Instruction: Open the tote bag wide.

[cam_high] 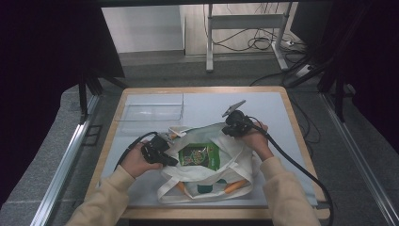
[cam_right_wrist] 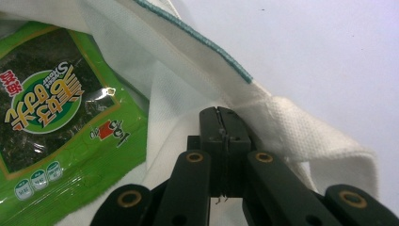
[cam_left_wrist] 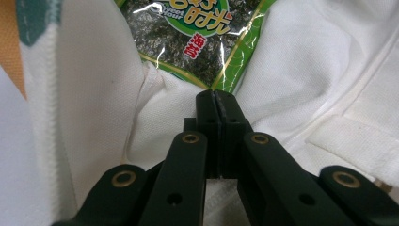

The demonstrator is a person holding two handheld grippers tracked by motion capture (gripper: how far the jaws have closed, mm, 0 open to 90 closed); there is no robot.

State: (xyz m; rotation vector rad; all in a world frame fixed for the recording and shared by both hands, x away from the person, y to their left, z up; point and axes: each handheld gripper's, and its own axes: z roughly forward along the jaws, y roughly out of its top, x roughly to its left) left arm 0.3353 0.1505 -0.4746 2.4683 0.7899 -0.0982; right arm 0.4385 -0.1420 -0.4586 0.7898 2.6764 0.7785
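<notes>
A white cloth tote bag (cam_high: pixel 214 176) with teal and orange print lies open on the table's near half. A green seaweed snack packet (cam_high: pixel 200 156) sits in its mouth. My left gripper (cam_high: pixel 163 153) is at the bag's left rim and my right gripper (cam_high: pixel 234 126) at its far right rim. In the left gripper view the jaws (cam_left_wrist: pixel 217 96) are shut on bunched white fabric (cam_left_wrist: pixel 94 94) just below the packet (cam_left_wrist: pixel 197 33). In the right gripper view the jaws (cam_right_wrist: pixel 221 113) are shut on the rim fabric (cam_right_wrist: pixel 183 61) by a handle strap (cam_right_wrist: pixel 320 136), with the packet (cam_right_wrist: pixel 51 113) to the left.
A clear plastic tray (cam_high: pixel 150 112) stands at the table's back left. The pale table top (cam_high: pixel 263 106) has a wooden edge. Cables trail from both grippers. Beyond the table are a desk frame (cam_high: pixel 244 21) and floor cables.
</notes>
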